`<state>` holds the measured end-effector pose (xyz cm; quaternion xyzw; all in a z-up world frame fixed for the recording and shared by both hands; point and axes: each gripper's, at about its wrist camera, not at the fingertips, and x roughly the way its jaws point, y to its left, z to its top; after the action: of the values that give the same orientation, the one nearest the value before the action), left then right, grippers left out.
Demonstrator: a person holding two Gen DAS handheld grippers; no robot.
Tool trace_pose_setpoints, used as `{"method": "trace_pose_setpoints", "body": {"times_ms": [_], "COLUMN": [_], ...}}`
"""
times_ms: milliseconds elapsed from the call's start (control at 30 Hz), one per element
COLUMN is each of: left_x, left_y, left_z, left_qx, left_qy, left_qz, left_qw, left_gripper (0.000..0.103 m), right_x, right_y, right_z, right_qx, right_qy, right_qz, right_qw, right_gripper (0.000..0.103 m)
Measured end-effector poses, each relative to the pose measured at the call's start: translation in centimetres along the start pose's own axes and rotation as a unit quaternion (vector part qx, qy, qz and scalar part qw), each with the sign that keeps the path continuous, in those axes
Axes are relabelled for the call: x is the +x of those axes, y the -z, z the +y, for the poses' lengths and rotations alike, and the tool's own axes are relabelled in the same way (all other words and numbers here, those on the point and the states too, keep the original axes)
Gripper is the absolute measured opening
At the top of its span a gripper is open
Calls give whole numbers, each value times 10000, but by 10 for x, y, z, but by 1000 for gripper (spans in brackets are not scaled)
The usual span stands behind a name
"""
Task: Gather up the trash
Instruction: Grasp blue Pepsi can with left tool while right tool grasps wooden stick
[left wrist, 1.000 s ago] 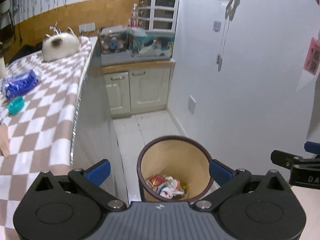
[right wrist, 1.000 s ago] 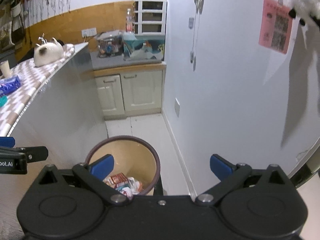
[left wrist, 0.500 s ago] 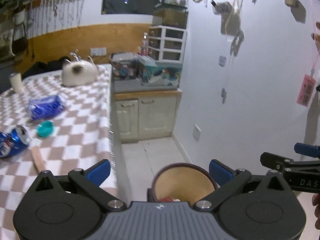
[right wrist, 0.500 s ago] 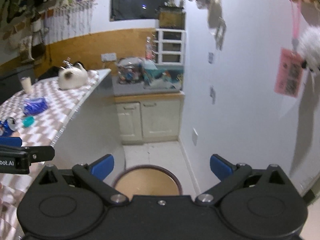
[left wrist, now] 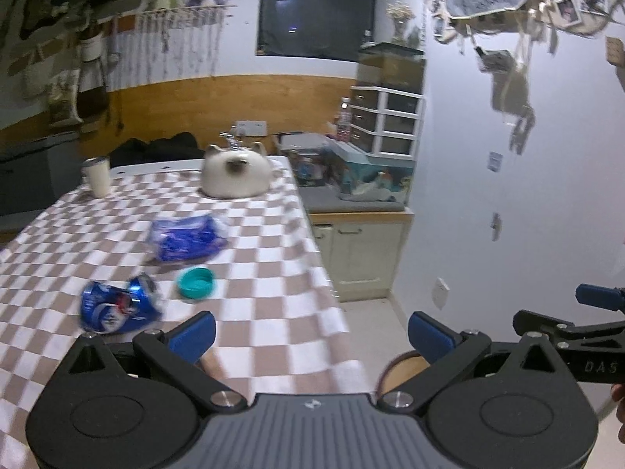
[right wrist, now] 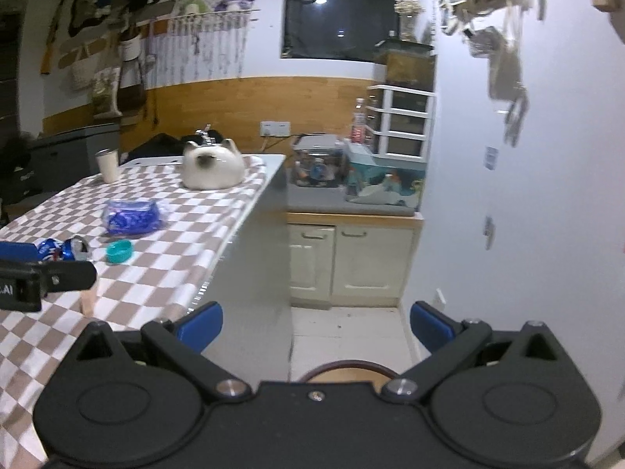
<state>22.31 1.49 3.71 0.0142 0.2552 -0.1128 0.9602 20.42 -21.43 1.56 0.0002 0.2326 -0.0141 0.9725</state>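
On the checkered table [left wrist: 273, 336] lie a crushed blue can [left wrist: 117, 308], a teal cap [left wrist: 196, 282] and a crumpled blue wrapper [left wrist: 185, 236]. A pale stick-like piece [right wrist: 88, 299] lies near the table's front. The same can [right wrist: 62, 249], cap [right wrist: 119, 252] and wrapper [right wrist: 131, 215] show in the right wrist view. My left gripper [left wrist: 312, 336] is open and empty over the table's right edge. My right gripper [right wrist: 316, 326] is open and empty above the floor beside the table. Only the rim of the brown trash bin [left wrist: 402, 367] [right wrist: 347, 369] shows, below both.
A white cat-shaped holder [left wrist: 234, 174] and a white cup [left wrist: 97, 178] stand at the table's far end. A low cabinet [right wrist: 351, 262] with a cluttered top and drawer unit [right wrist: 406, 121] stands against the back wall. A white wall [right wrist: 527, 234] closes the right side.
Both grippers have risen and tilted up from over the bin. The bin's inside with its trash has dropped out of sight; the table and its litter have come into view.
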Motion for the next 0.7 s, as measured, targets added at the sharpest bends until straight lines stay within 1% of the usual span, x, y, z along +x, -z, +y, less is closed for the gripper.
{"method": "trace_pose_setpoints", "body": {"times_ms": [200,400,533,600,700], "left_x": [0,8,15,20,30], "left_y": [-1,2,2,2,1], "left_z": [47,95,124,138,157], "left_qx": [-120,-247,-191,-183,-314], "left_qy": [-363,-691,-916,-974,-962], "left_qz": [16,170,280,351,414], "left_qw": [9993,9972,9952,9945,9940], "left_gripper": [103,103,103,103,103], "right_x": [15,30,41,48,57], "right_y": [-5,-11,-15,-16,-18], "right_z": [33,67,92,104,116], "right_qx": [-122,-225,-339,-346,-257], "right_qy": [-249,-574,-753,-890,-1141], "right_qz": [24,11,11,48,94], "right_qw": [9996,9981,9966,9954,9931], "right_gripper": [103,103,103,103,103]}}
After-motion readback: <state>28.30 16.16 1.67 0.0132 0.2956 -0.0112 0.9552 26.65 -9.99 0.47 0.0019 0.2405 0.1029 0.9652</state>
